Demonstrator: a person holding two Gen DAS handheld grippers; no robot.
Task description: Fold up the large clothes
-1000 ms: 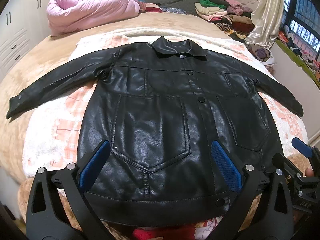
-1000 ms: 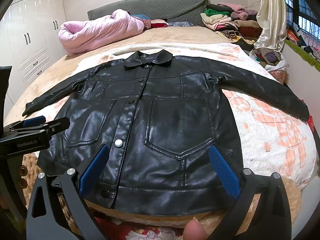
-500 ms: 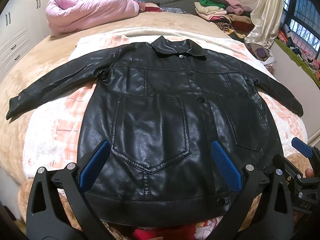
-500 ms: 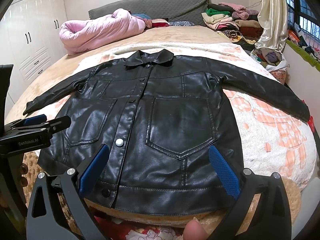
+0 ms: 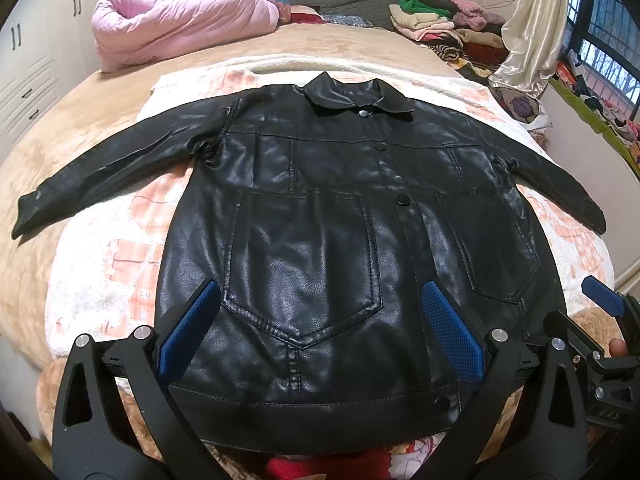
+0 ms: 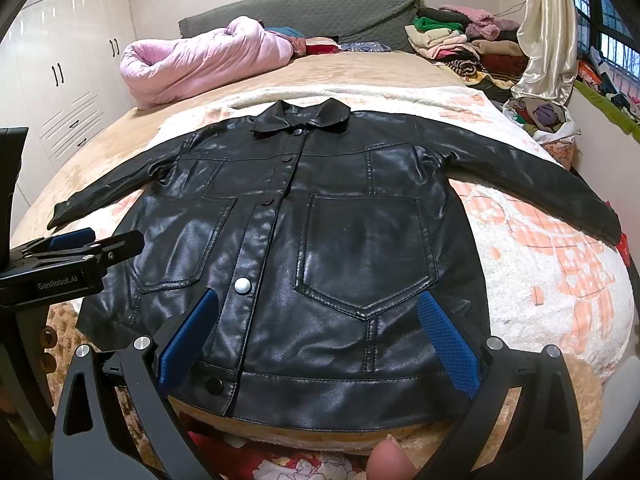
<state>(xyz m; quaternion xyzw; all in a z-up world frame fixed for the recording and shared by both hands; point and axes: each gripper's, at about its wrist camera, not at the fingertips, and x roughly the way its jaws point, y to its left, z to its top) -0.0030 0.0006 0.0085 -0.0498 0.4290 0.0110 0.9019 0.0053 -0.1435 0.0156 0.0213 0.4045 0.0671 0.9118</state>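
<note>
Your black jacket (image 5: 312,248) lies flat, front up, on the blanket (image 5: 104,264) over the bed (image 5: 52,148), both sleeves spread out. Your left gripper (image 5: 320,332) hangs wide apart over its hem, holding nothing. Your right gripper (image 6: 318,336) is just as wide, empty, above the hem near the silver snap (image 6: 242,285).

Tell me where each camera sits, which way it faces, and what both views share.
Left wrist: on the left claw at the bed's foot, facing the headboard over the jacket; its open fingers show, and the right claw at the right edge.
Right wrist: on the right claw, same direction, further right; its open fingers, a fingertip, and the left claw at left.
Shared: the jacket lying flat, pink quilt, clothes pile.
</note>
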